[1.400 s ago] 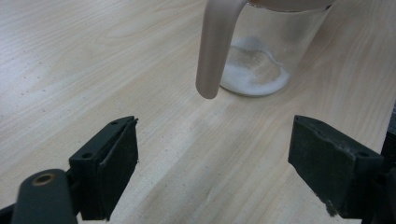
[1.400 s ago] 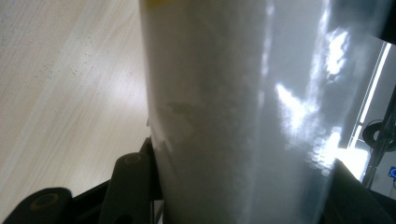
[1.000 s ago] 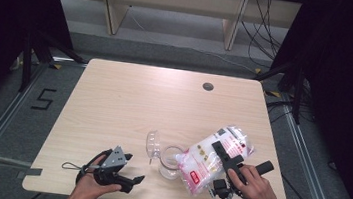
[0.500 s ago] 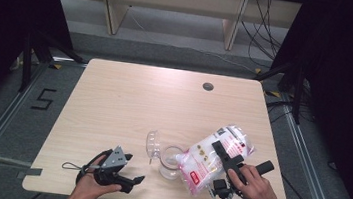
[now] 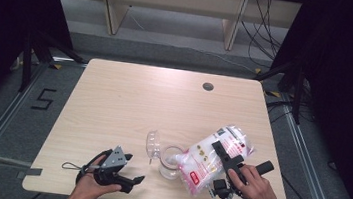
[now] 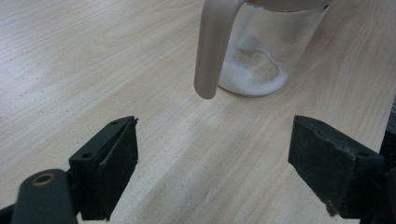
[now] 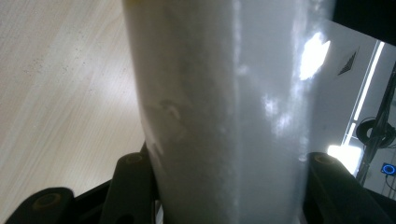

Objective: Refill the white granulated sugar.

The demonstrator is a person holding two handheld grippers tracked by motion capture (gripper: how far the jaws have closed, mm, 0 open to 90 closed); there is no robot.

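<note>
1. Spill risk: right gripper (image 5: 219,152) had its jaws about half closed, clamped on the bag (image 5: 213,156) of white granules, tilted with its low end at the mouth of the glass jar (image 5: 171,162), lower centre of the high view. If the bag mouth sat off the rim, granules would have landed on the table (image 5: 128,104).
2. Slip risk: in the right gripper view the bag (image 7: 224,112) bulged between the jaws; soft film could have slid through the grip and dumped the load.
3. Tip risk: left gripper (image 5: 128,174), lower left, had jaws wide open, holding nothing. The jar (image 6: 261,51) stood unsteadied, so bag weight on the rim could have toppled it.
4. Hinged lid (image 5: 151,144) hung open beside the jar; a knock could have swung it into the stream.
</note>
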